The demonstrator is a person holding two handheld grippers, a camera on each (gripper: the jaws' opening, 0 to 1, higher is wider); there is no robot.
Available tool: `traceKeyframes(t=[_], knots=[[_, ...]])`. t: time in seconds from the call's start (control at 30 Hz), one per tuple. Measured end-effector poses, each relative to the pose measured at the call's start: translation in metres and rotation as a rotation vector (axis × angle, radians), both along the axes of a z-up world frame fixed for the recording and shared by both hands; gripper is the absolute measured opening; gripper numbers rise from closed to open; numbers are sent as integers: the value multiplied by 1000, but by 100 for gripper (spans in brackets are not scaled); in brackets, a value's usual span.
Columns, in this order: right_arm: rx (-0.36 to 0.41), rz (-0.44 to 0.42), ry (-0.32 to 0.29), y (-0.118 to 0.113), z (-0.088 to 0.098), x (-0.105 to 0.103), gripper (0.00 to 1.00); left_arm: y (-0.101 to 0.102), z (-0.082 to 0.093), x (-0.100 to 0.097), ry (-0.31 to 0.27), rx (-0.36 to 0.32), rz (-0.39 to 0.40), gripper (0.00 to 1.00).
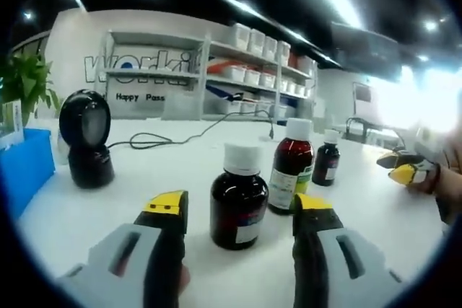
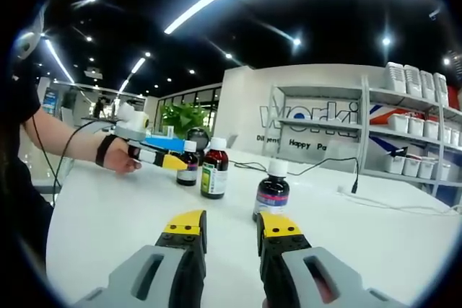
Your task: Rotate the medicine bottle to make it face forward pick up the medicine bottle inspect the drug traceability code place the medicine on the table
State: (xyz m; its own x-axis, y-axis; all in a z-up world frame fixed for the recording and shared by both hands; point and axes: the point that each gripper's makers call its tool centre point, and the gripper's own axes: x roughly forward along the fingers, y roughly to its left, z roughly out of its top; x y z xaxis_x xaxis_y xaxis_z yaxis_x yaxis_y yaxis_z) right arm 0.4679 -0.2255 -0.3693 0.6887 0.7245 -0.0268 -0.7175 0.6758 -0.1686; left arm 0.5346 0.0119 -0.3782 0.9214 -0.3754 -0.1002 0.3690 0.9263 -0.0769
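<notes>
The left claw hovers with jaws spread apart either side of a dark medicine bottle standing upright on the white desk. The right claw is likewise parted, empty, low over the desk. Beyond stand a taller red bottle, a small bottle and a black scanner.

White table with three medicine bottles, black scanner, cable.
</notes>
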Motion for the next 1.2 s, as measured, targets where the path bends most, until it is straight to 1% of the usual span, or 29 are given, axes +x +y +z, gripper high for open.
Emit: traceKeyframes(t=[0.13,0.2,0.3,0.33,0.43,0.47,0.53,0.6,0.67,0.73,0.83,0.87,0.93,1.0,1.07,1.1,1.2], knots=[[-1,-2,0,1,0,-1,23,7,1,-3,8,9,61,53],[0,-1,-1,1,1,-2,23,11,-1,-4,24,16,93,53],[4,0,-1,1,2,-2,23,7,-6,-6,39,7,121,52],[4,0,-1,2,2,-2,23,5,-6,-8,41,18,136,52],[4,4,-3,3,2,-3,23,10,-9,-6,37,50,175,51],[4,5,-4,3,2,-4,23,12,-9,-3,40,47,182,51],[3,5,-4,3,2,-4,23,12,-11,-4,48,41,219,50],[4,5,-5,3,3,-4,23,16,-12,-3,50,43,250,49],[4,4,-5,2,2,-4,23,12,-11,-5,44,36,268,48],[3,3,-5,1,2,-2,23,18,-7,-3,29,36,307,47],[3,3,-6,1,2,-2,23,15,-3,-2,19,50,346,45],[3,3,-6,1,2,-2,23,10,-3,0,20,49,346,44],[3,3,-6,1,2,-2,23,9,-5,1,23,58,366,43],[3,3,-6,1,2,-2,23,7,-3,1,16,62,384,38],[3,3,-6,1,2,-2,23,2,-3,-1,17,71,394,29],[2,3,-7,1,2,-2,23,3,-3,-2,14,94,411,29],[1,3,-7,1,2,-2,23,3,-3,-3,9,107,427,25]])
